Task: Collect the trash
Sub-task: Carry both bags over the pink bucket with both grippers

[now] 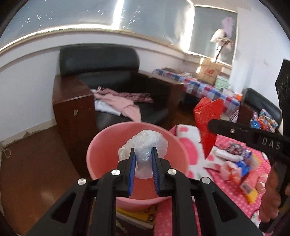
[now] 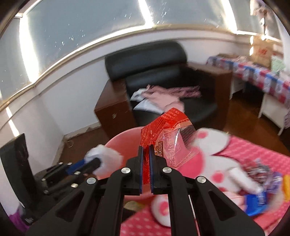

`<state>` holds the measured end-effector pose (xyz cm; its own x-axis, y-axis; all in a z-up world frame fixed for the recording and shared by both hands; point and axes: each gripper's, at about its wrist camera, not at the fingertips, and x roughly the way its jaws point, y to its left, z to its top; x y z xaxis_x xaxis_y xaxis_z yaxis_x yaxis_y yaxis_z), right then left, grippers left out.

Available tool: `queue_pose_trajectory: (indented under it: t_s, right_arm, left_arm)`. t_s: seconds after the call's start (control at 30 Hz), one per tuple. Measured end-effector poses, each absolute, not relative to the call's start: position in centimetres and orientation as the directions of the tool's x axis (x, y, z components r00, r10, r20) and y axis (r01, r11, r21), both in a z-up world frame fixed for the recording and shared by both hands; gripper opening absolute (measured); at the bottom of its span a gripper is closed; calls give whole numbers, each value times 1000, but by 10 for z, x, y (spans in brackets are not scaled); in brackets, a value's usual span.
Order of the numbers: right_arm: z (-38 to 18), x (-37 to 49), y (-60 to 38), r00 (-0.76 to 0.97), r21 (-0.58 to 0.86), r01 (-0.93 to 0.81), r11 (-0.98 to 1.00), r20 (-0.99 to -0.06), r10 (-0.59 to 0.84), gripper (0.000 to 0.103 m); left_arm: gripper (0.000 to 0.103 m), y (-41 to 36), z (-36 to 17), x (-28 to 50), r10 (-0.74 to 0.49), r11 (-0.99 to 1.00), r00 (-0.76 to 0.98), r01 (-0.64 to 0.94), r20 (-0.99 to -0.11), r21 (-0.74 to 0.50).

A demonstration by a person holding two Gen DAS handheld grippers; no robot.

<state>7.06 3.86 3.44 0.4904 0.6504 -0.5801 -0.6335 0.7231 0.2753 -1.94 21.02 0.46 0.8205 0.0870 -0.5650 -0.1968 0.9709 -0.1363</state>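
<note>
Both claws carry light, crinkly trash above the pink bin [image 1: 101, 145].
Left claw [image 1: 143, 154] pinches a soft plastic bag [image 1: 145, 143]; right claw [image 2: 146, 150] is clamped tight on a slippery red wrapper [image 2: 166, 127].

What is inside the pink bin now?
The pink bin shows only bare pink wall inside. The plastic bag and the left gripper holding it cover the bottom, so that part stays unseen.

Bright window [image 1: 72, 16] glare — fisheye-warped edges, motion blur throughout.

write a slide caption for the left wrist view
Left tongs shut on a crumpled clear plastic bag over the pink bin; right tongs bring a red wrapper.
</note>
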Motion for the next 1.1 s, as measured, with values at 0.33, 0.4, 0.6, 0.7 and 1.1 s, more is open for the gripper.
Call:
queue_pose_trajectory:
  t_s: [0.33,0.4,0.6,0.7,1.1]
  right_arm:
    - [-19,91,82,377,296,-622,725,-698,608,6]
    - [-27,94,86,364,296,-616,730,-715,597,6]
    - [-39,93,90,344,279,-622,731,-742,575,6]
    - [-39,91,91,343,263,-628,732,-751,564,6]
    - [-45,93,90,319,265,-612,745,-780,539,14]
  left_arm:
    - [16,226,-43,21,94,963,726,-240,-682,-123]
    - [16,227,-50,25,97,963,710,-245,-698,-115]
    - [17,232,-63,31,94,959,676,-257,-731,-115]
    - [20,232,-66,31,99,958,669,-264,-736,-112]
    - [40,232,-60,25,114,955,679,-276,-725,-108]
